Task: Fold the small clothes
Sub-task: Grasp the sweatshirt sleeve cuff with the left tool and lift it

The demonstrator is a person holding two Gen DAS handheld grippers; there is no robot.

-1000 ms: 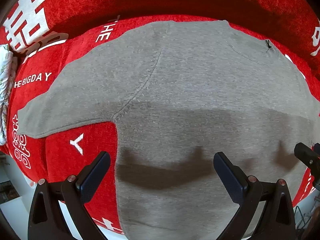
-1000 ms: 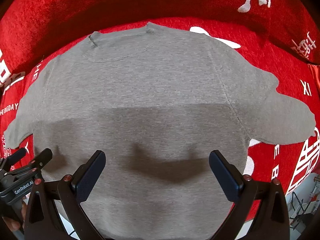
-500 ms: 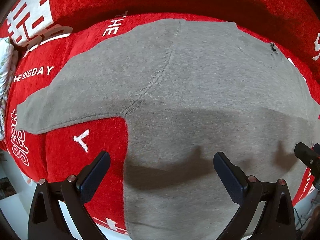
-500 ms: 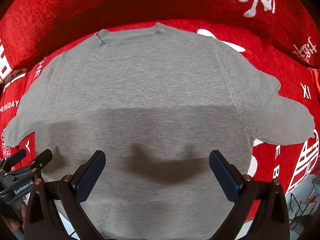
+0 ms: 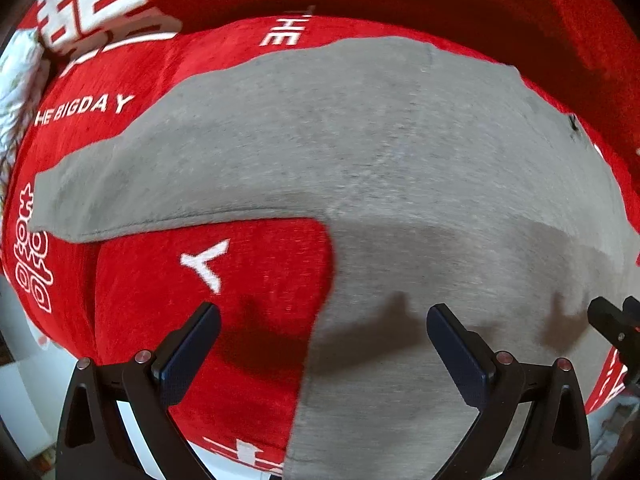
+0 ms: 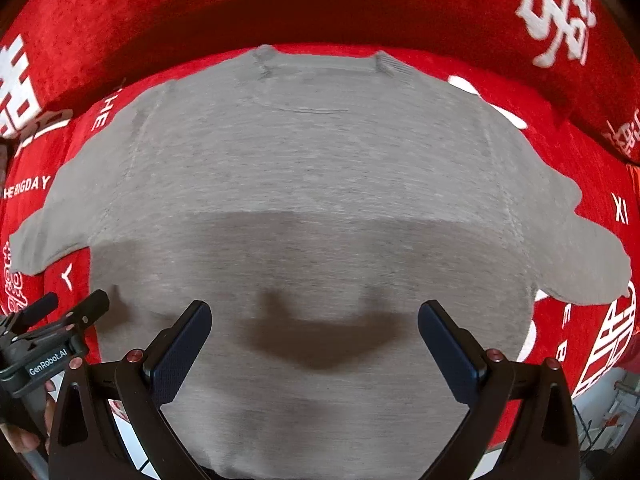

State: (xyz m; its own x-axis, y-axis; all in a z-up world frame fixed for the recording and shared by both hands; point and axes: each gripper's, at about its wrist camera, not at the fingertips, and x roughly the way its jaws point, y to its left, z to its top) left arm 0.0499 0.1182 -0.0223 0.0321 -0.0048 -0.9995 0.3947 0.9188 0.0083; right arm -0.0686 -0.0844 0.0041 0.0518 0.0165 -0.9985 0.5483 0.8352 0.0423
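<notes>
Sweater (image 6: 312,184), soft, light knit, lies flat on red cover (image 5: 224,280); pinch hem or sleeve edges. Left tool (image 5: 320,332) and right tool (image 6: 314,332) gape wide, empty.

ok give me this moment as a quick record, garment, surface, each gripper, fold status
garment: grey short-sleeved shirt, spread flat, neckline at the far edge
sleeves: both spread outward, left sleeve, right sleeve
surface: red cloth with white lettering
left gripper: jaws open, holding nothing, over the shirt's left side edge
right gripper: jaws open, holding nothing, over the lower middle of the shirt
fold status: no fold visible yet
image note: some motion blur in both views
</notes>
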